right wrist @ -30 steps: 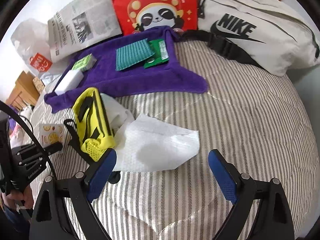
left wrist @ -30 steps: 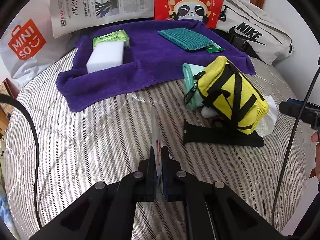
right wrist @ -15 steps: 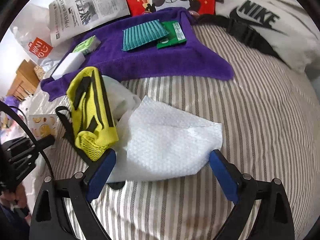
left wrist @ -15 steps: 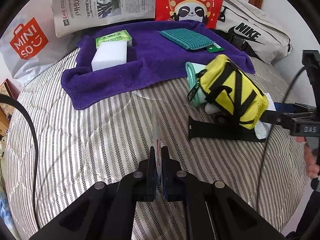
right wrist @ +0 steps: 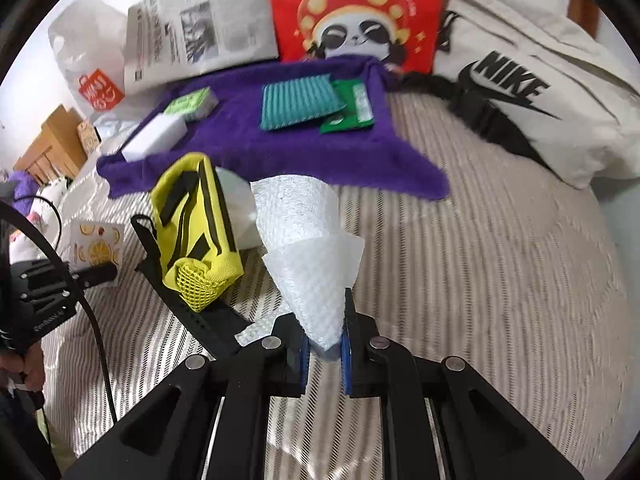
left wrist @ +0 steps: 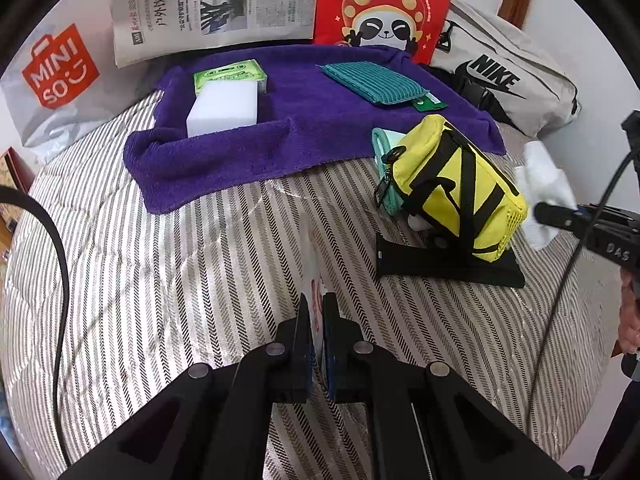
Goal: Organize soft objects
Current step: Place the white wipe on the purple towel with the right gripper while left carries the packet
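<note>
Above striped bedding (right wrist: 500, 264), right tool (right wrist: 325, 350) pinches white cloth (right wrist: 316, 264)

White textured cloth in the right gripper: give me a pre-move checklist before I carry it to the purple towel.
1. Right gripper shut on the white textured cloth: ok.
2. Cloth lifted free of the striped quilt: cannot tell; a strip trails low at the left.
3. Cloth clear of the yellow mesh pouch: ok, beside it, no overlap visible.
4. Bare spot on the purple towel: ok, middle is uncovered.
5. Left gripper out of the path: ok, low near the quilt, shut on a thin fruit-print card.
</note>
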`<action>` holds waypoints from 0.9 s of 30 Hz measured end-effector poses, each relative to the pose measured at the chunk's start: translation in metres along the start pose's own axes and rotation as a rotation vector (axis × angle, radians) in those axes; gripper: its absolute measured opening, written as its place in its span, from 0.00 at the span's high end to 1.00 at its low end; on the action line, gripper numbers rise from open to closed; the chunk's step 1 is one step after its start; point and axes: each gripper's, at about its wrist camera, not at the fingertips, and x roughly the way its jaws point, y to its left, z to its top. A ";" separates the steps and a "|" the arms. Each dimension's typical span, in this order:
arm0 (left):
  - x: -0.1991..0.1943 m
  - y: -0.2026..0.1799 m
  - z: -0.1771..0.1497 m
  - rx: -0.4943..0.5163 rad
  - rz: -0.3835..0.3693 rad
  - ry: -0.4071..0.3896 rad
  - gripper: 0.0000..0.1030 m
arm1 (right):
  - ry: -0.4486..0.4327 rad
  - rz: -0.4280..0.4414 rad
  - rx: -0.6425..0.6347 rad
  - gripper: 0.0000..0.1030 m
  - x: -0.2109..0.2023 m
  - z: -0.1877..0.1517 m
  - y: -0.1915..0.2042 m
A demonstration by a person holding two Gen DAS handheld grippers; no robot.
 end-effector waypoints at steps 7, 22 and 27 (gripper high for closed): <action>-0.007 0.007 -0.005 -0.034 0.014 -0.001 0.95 | -0.029 -0.025 0.017 0.88 -0.023 0.002 -0.013; -0.036 0.025 -0.002 -0.077 -0.021 -0.040 0.95 | -0.049 0.023 0.048 0.88 -0.038 0.009 -0.004; -0.020 0.024 0.003 -0.073 -0.015 -0.016 0.95 | -0.043 0.038 0.044 0.88 -0.035 0.010 0.000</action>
